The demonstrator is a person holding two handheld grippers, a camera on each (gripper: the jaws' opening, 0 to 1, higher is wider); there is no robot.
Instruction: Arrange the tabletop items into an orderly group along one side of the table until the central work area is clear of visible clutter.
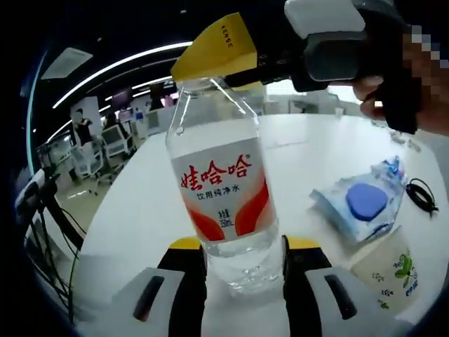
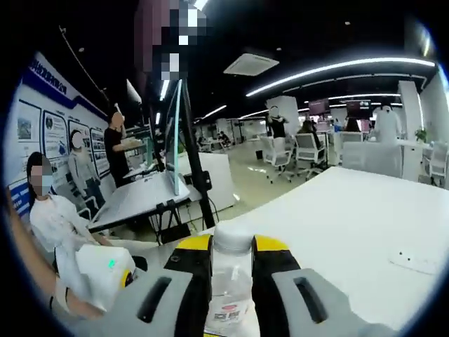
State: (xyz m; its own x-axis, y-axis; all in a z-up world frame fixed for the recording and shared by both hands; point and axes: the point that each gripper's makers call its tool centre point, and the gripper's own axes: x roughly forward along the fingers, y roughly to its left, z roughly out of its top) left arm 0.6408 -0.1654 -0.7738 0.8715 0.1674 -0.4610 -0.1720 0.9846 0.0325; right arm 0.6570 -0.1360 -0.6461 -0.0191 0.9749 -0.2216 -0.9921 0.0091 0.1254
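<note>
Spanning open office: white table (image 2: 365, 210)

White table (image 1: 147, 203) w/ wipes pack (image 1: 361, 205), paper cup (image 1: 390, 270), black cable (image 1: 421, 194) on right side.

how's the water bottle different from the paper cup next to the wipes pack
The water bottle is clear plastic with a red and white label; the paper cup is opaque white with a green leaf print. The bottle sits between the left gripper jaws; the cup stands free on the table. Both are upright.
</note>
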